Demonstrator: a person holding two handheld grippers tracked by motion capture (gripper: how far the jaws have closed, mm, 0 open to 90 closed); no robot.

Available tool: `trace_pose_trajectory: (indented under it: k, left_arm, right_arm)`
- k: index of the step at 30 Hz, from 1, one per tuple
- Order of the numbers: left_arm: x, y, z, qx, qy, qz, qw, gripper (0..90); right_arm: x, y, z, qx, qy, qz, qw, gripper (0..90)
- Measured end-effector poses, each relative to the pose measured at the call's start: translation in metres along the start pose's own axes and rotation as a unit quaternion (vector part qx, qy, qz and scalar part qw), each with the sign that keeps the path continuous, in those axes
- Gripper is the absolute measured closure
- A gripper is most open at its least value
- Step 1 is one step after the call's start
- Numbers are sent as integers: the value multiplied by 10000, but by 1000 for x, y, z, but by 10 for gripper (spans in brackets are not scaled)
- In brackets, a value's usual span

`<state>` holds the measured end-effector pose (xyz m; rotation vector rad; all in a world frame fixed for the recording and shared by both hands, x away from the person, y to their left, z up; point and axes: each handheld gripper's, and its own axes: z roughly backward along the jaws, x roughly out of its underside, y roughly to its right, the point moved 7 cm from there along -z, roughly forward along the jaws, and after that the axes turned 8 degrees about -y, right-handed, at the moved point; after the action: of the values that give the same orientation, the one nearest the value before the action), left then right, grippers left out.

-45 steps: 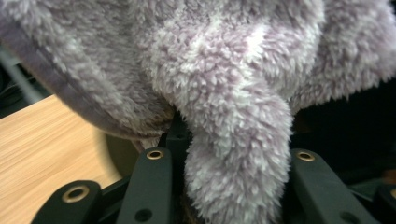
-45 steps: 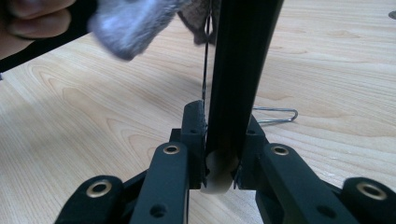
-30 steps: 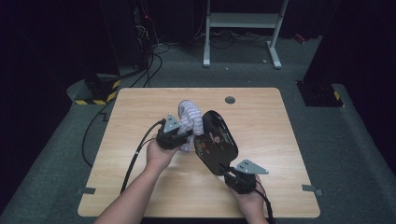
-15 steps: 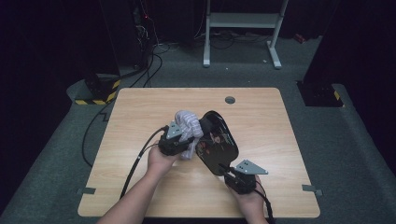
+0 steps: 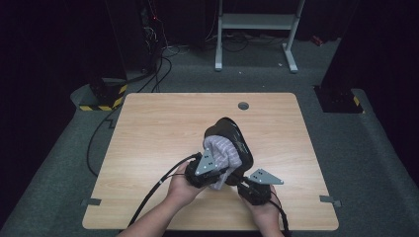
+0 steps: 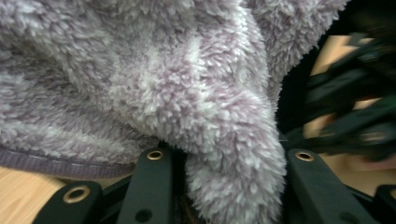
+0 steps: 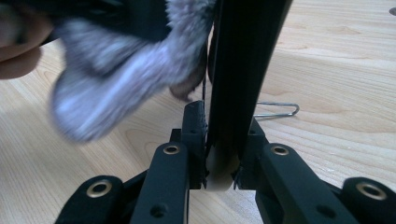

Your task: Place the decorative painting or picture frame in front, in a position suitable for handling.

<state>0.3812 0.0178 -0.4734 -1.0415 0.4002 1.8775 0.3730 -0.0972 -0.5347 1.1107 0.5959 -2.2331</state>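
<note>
Two grippers meet over the wooden table (image 5: pixel 148 128): the left gripper (image 5: pixel 213 173) pinches a fluffy lilac sock (image 5: pixel 225 150), the right gripper (image 5: pixel 247 186) clamps a black slipper (image 5: pixel 236 136) beside it.

Showing pale wood grain across the bench (image 5: pixel 163 133), with a small round dark hole (image 5: pixel 243 105) near its far edge. Standing on grey carpeted floor (image 5: pixel 64 148). Carrying a thin bent metal wire (image 7: pixel 278 110), lying flat on the wood in the right gripper view.
</note>
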Motion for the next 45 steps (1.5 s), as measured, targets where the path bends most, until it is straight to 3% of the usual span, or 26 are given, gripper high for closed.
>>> trace_pose_trajectory:
  k: [3, 6, 9, 14, 16, 20, 23, 25, 27, 30, 33, 38, 45]
  left_arm:
    - [-2, 7, -1, -39, 14, -120, 9999, 658]
    - [0, -1, -2, 104, 33, 38, 9999, 661]
    - [3, -14, -3, -41, -19, 73, 10000, 662]
    - [15, -52, -5, -373, -157, 418, 9983, 662]
    - [23, -70, -6, -535, -235, 630, 9963, 662]
    - [44, -108, -10, -975, -477, 1079, 9882, 660]
    - [56, -126, -12, -1069, -587, 1362, 9831, 660]
    - [58, -127, -13, -1009, -583, 1421, 9830, 660]
    - [56, -124, -13, -960, -574, 1406, 9837, 660]
    - [51, -110, -11, -808, -519, 1269, 9873, 661]
    - [42, -86, -9, -554, -362, 1092, 9918, 661]
    - [21, -41, -3, -256, -130, 536, 9982, 661]
    - [2, 1, 2, 81, 19, 101, 9999, 660]
  right_arm:
    - [0, 0, 0, -4, -2, 2, 10000, 784]
    - [0, 0, 0, -10, 0, -9, 10000, 784]
    - [-1, 1, 0, -6, 18, -13, 10000, 783]
    - [-1, 0, 0, -1, 15, -12, 10000, 782]
    - [-1, 0, 0, 4, 14, -9, 10000, 782]
    - [-1, 0, 0, -4, 14, -12, 10000, 782]
    - [-1, 0, 0, -11, 13, -6, 10000, 782]
    - [-1, 0, 0, -18, 10, 1, 10000, 783]
    - [-1, 0, 0, -16, 5, 4, 10000, 783]
    - [0, 0, 0, -16, -5, 14, 10000, 783]
    - [0, 0, 0, -9, 1, 14, 10000, 783]
    - [0, 0, 0, -4, -3, 18, 10000, 784]
    - [0, 0, 0, -20, -2, 23, 10000, 784]
